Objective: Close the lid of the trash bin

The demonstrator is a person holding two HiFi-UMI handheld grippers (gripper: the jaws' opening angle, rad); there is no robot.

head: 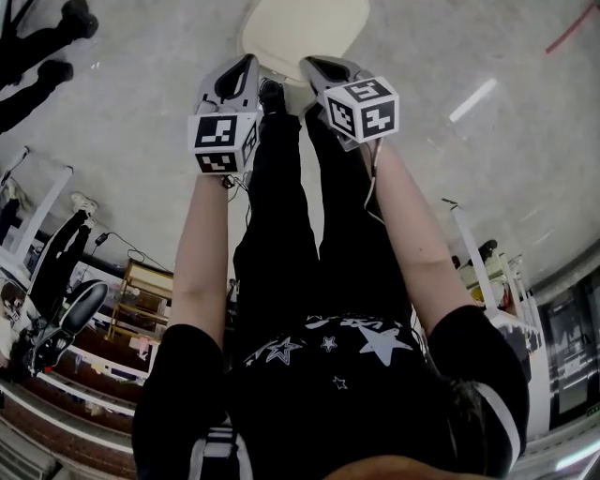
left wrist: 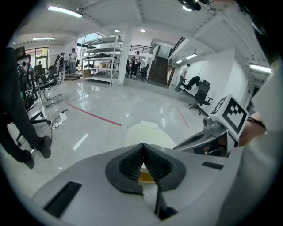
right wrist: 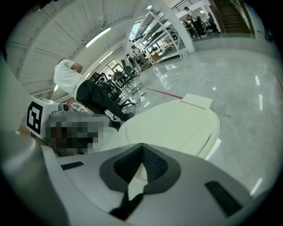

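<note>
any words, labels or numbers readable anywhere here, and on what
No readable words or numbers in any view.
Left marker cube: black-and-white square pattern, no letters.
Right marker cube: the same kind of pattern, no letters.
Black shirt: white stars only.
Trash bin lid: plain, no label.

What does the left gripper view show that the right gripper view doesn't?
Left gripper view only: the right gripper's marker cube, at the right edge. Right gripper view only: the left gripper's marker cube, and a person in a white shirt bending over nearby. Both: the cream bin lid beyond that gripper's own closed, empty jaws, seen much more fully in the right gripper view, plus shelving racks in the background.
</note>
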